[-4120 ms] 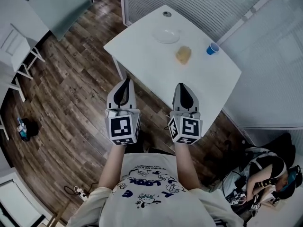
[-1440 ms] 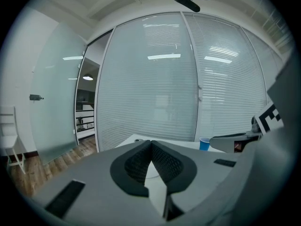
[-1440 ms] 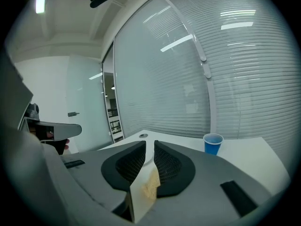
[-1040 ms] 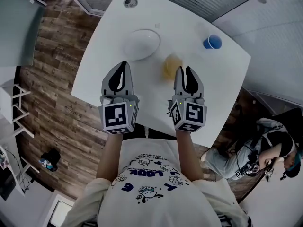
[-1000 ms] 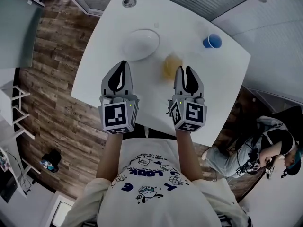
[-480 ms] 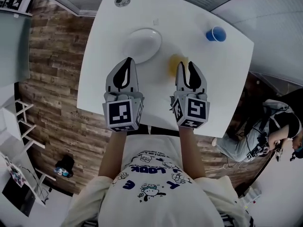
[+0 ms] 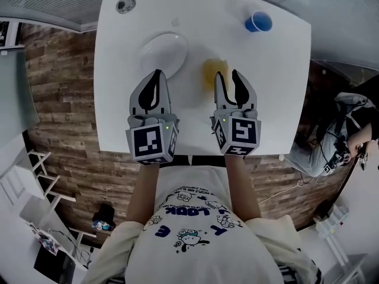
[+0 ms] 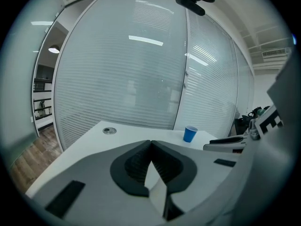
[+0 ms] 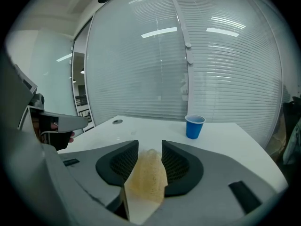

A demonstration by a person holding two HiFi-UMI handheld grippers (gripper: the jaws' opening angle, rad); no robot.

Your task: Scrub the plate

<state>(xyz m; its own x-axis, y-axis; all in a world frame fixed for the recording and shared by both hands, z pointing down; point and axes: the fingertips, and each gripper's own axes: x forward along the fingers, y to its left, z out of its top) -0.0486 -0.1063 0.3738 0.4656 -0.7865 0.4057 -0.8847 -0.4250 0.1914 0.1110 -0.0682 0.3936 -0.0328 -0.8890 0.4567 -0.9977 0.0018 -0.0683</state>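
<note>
A white plate lies on the white table, just beyond my left gripper. That gripper hovers over the table with its jaws shut and nothing in them; the tips meet in the left gripper view. A yellow sponge lies to the right of the plate. My right gripper hangs right behind it, its jaws opening. In the right gripper view the sponge shows in the gap between the pads, which do not press on it.
A blue cup stands at the table's far right, also seen as the cup ahead of the right jaws. A round grommet sits at the far left corner. Wooden floor lies left of the table; a person sits to its right.
Both grippers have come forward over the table, closer to the plate and the sponge. The right jaws stand wider apart than before. The left jaws stay shut.
</note>
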